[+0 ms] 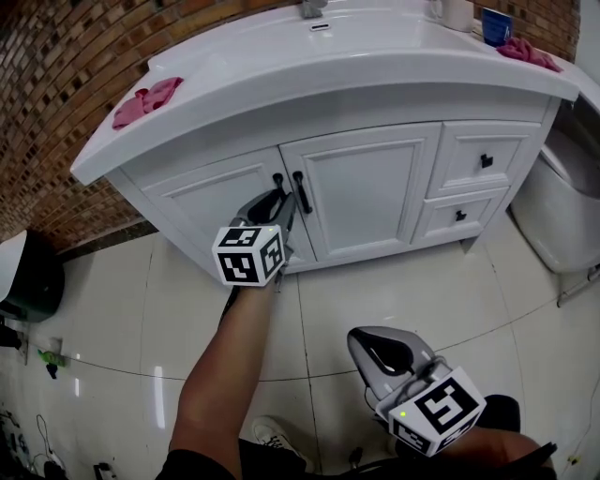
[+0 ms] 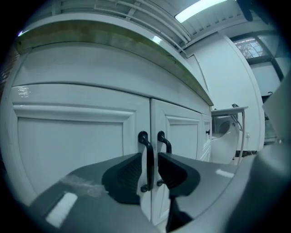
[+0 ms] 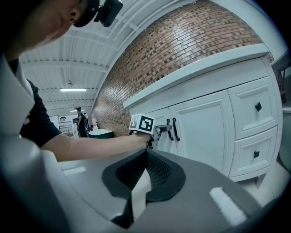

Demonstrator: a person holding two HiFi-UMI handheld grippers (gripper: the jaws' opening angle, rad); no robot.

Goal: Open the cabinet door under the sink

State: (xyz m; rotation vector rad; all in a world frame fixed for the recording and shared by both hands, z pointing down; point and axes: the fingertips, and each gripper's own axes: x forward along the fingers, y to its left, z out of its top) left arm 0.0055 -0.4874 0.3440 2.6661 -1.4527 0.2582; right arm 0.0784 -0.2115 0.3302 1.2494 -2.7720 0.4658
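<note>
The white vanity has two cabinet doors under the sink: the left door (image 1: 211, 202) and the right door (image 1: 366, 187), both shut. Each carries a black bar handle by the centre seam. My left gripper (image 1: 279, 202) reaches level to the seam and stands open. The left door's handle (image 2: 146, 145) lies between its two pads, with a gap on either side. The right door's handle (image 2: 164, 142) is just outside the right pad. My right gripper (image 1: 372, 342) hangs low over the floor tiles, away from the cabinet, shut on nothing (image 3: 146, 157).
Two drawers (image 1: 483, 159) sit right of the doors. On the countertop lie a pink cloth (image 1: 145, 101), a blue cup (image 1: 495, 25) and another pink cloth (image 1: 527, 52). A white fixture (image 1: 562, 216) stands at the right, a dark bin (image 1: 33, 277) at the left by the brick wall.
</note>
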